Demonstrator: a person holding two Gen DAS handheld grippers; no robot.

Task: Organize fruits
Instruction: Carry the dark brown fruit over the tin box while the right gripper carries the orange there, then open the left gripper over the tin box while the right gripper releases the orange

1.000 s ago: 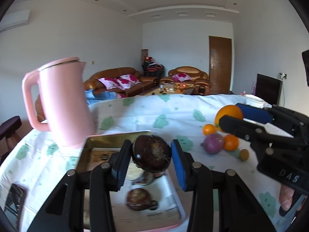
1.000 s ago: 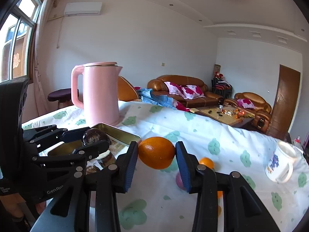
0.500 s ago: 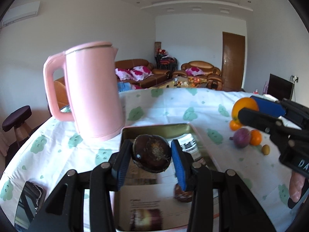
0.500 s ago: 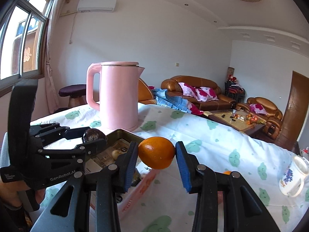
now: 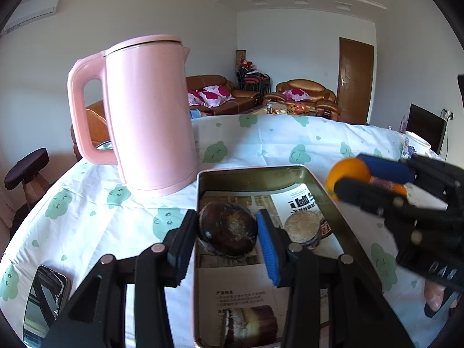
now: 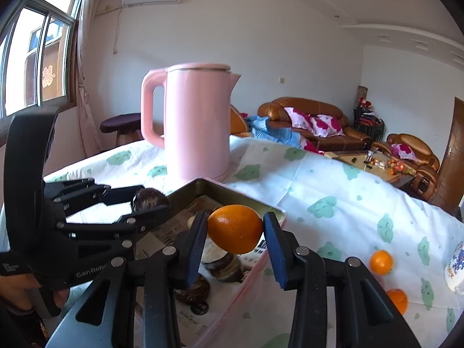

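My left gripper (image 5: 227, 237) is shut on a dark brown round fruit (image 5: 227, 232) and holds it over the near left part of a metal tin tray (image 5: 255, 172). My right gripper (image 6: 235, 232) is shut on a large orange (image 6: 235, 229), which hangs above the tray's right rim (image 6: 261, 206). In the left wrist view the right gripper (image 5: 356, 175) and its orange (image 5: 345, 171) hover at the tray's right edge. In the right wrist view the left gripper (image 6: 148, 200) with the dark fruit (image 6: 150, 200) reaches in from the left.
A tall pink kettle (image 5: 148, 116) stands just behind the tray's left corner. A printed sheet lines the tray. A phone (image 5: 43, 301) lies near left. Two small oranges (image 6: 381, 261) and a mug (image 6: 455, 269) sit on the cloth at the right.
Both grippers have swung left with their fruits, from the loose fruit at the right to over the tray. The kettle looms larger. Neither grip has changed.
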